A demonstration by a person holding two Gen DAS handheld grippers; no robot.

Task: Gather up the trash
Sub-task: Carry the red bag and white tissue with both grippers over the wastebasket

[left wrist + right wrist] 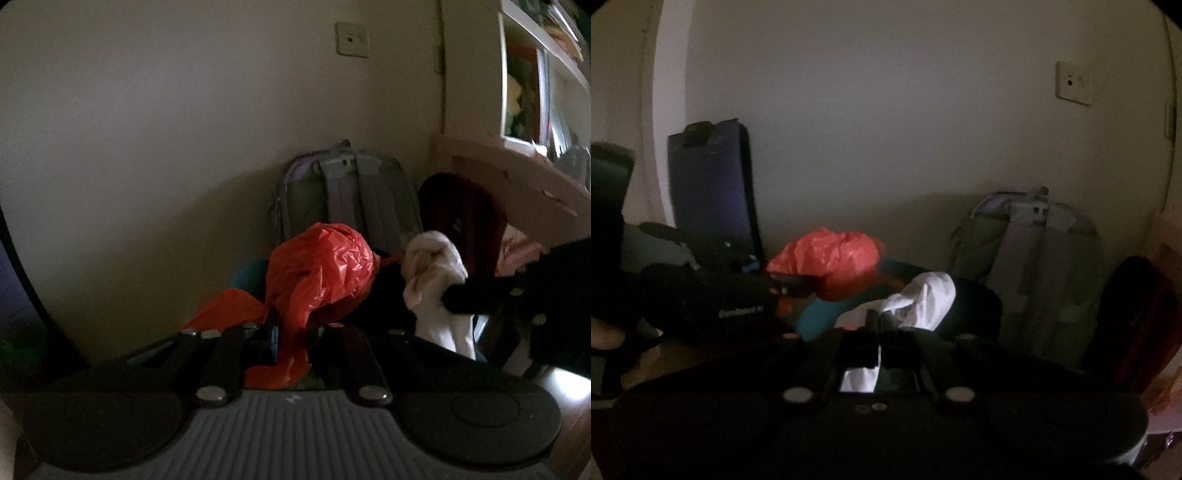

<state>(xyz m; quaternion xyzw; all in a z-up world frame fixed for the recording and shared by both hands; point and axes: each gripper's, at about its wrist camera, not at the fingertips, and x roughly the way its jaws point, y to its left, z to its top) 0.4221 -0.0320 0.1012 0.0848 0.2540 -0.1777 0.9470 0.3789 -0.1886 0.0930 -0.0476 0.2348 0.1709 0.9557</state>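
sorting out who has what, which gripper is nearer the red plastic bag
Left. The left gripper is clamped on the red plastic bag. The right gripper sits apart from it, shut on the white cloth.

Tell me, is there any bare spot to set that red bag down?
Hardly. The red bag and white cloth hang before a packed corner: grey backpack, dark red bag, blue case. Only a floor patch below the left tongs looks bare.

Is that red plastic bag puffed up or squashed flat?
Puffed up. The red plastic bag bulges into a rounded, crinkled ball above the left gripper, whose fingers pinch its lower part. What fills it cannot be seen.
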